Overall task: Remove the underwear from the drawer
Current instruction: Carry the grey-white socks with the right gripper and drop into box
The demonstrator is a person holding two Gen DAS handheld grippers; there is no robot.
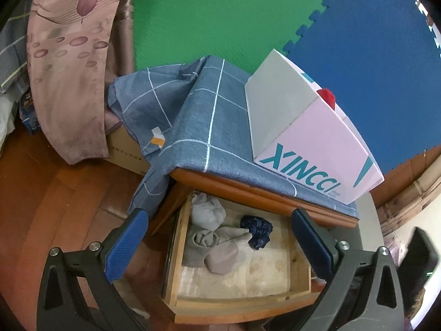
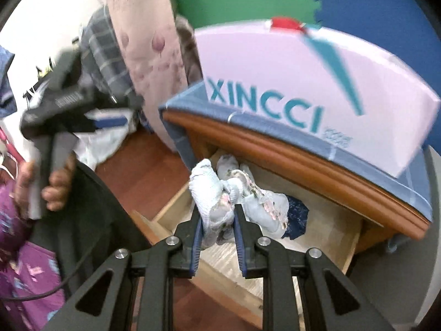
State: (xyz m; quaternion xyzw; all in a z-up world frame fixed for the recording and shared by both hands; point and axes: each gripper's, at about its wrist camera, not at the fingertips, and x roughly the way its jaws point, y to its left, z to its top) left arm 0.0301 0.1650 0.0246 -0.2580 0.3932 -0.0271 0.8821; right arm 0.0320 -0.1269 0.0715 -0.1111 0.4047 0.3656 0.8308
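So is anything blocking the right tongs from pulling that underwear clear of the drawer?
Nothing visible. The right tongs are shut on the floral underwear, above the open drawer, with the cabinet's top edge behind, not above.

and we're in a home here, looks like a bedroom corner: a wooden bedside cabinet (image 1: 248, 190) with its drawer (image 1: 237, 300) pulled open, rolled socks (image 1: 209, 245) and soft garments lying inside. a blue checked cloth (image 1: 209, 115) is draped over the top, and a pink printed box (image 1: 317, 149) sits on it. to the left a floral curtain (image 1: 69, 63) hangs down to a reddish wooden floor (image 1: 55, 193). behind, green and blue foam puzzle mats (image 1: 372, 69) cover the wall. a cardboard carton (image 1: 126, 149) sits on the floor by the curtain, with bags and loose fabric bundled at the edges, lived-in clutter all round
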